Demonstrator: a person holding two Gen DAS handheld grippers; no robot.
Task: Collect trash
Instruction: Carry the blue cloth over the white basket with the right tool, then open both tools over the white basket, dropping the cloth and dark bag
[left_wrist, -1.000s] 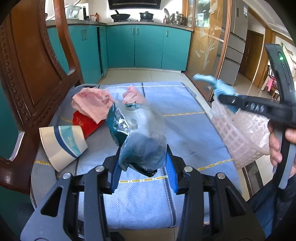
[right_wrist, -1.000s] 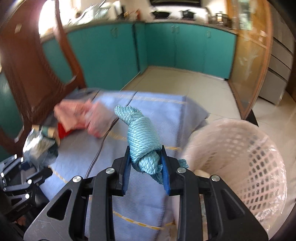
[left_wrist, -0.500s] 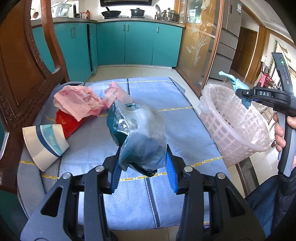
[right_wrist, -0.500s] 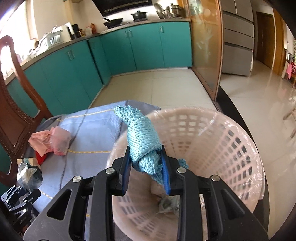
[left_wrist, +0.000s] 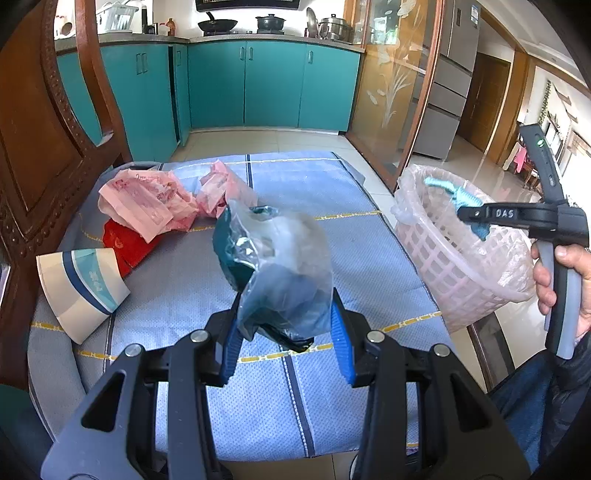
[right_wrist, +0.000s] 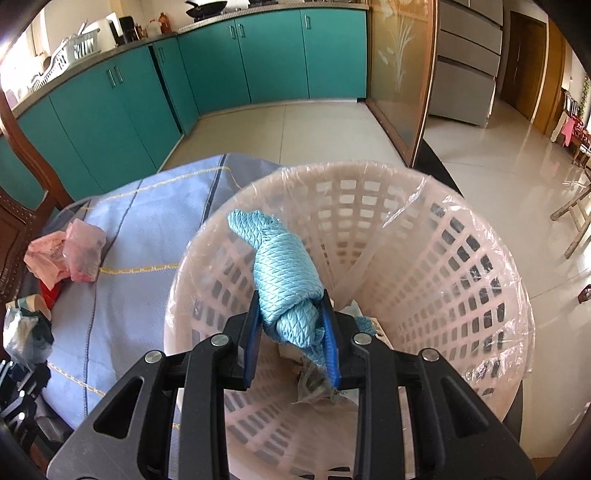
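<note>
My left gripper (left_wrist: 286, 341) is shut on a crumpled clear plastic bag with dark teal contents (left_wrist: 275, 266), held above the blue cloth (left_wrist: 266, 402). My right gripper (right_wrist: 291, 336) is shut on a light blue rope bundle (right_wrist: 284, 280) and hovers over the mouth of the pink lattice waste basket (right_wrist: 461, 280), which has a clear liner and some scraps at its bottom. In the left wrist view the basket (left_wrist: 454, 258) stands at the table's right edge, with the right gripper (left_wrist: 467, 214) and the rope (left_wrist: 458, 195) above it.
Pink crumpled paper (left_wrist: 147, 203), a red packet (left_wrist: 123, 240) and a flattened paper cup (left_wrist: 79, 288) lie on the cloth at the left. A carved wooden chair back (left_wrist: 40, 140) stands on the left. Teal cabinets and tiled floor lie beyond the table.
My right gripper carried the rope rightward from above the cloth to over the basket's mouth and sank a little. The left gripper with the plastic bag stayed almost still.
</note>
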